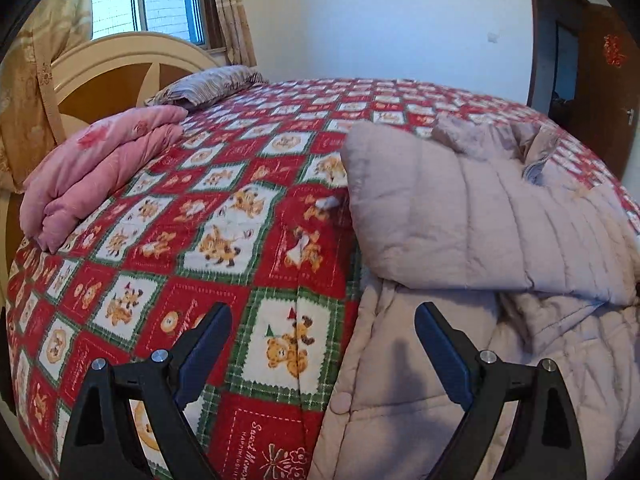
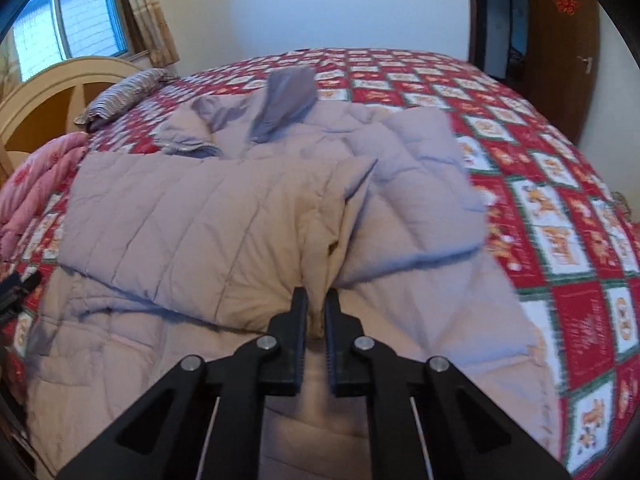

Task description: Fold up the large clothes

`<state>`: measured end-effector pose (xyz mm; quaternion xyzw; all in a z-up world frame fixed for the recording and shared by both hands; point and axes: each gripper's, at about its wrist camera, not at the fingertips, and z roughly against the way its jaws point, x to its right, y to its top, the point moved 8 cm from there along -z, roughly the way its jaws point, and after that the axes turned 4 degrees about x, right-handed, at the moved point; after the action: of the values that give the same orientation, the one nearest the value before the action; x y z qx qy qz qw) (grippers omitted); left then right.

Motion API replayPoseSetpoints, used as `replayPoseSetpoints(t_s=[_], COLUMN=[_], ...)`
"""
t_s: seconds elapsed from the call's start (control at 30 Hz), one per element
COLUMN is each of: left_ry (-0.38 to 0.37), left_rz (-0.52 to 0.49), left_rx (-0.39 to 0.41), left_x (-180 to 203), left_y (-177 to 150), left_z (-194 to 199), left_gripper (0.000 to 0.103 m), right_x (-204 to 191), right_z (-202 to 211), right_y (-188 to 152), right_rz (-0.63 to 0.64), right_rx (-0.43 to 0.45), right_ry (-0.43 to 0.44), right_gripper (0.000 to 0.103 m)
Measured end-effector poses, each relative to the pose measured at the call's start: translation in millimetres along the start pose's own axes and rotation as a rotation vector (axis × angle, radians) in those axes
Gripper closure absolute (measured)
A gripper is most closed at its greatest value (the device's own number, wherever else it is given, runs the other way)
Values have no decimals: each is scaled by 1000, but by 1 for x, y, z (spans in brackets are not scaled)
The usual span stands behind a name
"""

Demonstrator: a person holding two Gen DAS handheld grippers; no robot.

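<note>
A pale pink quilted down coat lies on the bed, one sleeve folded across its body. In the right wrist view the coat fills the middle, its hood at the far end. My right gripper is shut on a pinched fold of the sleeve, above the coat's body. My left gripper is open and empty, hovering over the coat's left edge, with the bedspread between its fingers. Its tip also shows at the left edge of the right wrist view.
The bed carries a red, green and white teddy-bear bedspread. A folded pink quilt and a striped pillow lie near the headboard. A window is behind; a brown door is at the right.
</note>
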<state>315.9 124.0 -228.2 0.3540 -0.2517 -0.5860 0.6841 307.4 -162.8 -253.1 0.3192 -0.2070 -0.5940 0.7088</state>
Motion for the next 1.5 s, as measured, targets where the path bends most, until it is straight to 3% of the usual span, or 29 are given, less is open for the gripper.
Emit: replayPoseSetpoints(t_s=[0.17,0.23,0.27,0.37,0.5,0.67,0.8,1.0,1.33,1.43,1.5], left_ry=[-40,-46,-50,-70,-44,49,16,1,4,30,-15], left_rz=[9,6,5,2,37,33,74,89,80,104,128], left_rx=[36,67,88,110,78,-69,-154,-126,-143,-108,-50], left_x=[8,15,19,35,43,45,46,50,51,43,46], left_y=[35,57,68,98,120,100,66,54,53,65,79], left_z=[5,4,2,-14,-56,-130,-164,-168,-172,-145,-116], left_gripper=[10,10,10,10,10,10,10,6,4,4,4], right_x=[11,14,18,20,-5,-32,-28,-27,-29,-30,-30], right_z=[1,8,15,41,42,-16,-67,-86,-90,-90,-80], right_y=[-5,0,3,24,59,79,62,37,34,35,39], right_rz=[-13,-31,-44,-76,-91,-85,-71,-7,19,35,38], right_rx=[-25,-10,6,104,165,113,11,29,31,22,19], right_ry=[-10,-31,-55,-100,-14,43,2,-26,-59,-73,-59], right_gripper=[90,70,53,52,53,57,60,62,62,62,61])
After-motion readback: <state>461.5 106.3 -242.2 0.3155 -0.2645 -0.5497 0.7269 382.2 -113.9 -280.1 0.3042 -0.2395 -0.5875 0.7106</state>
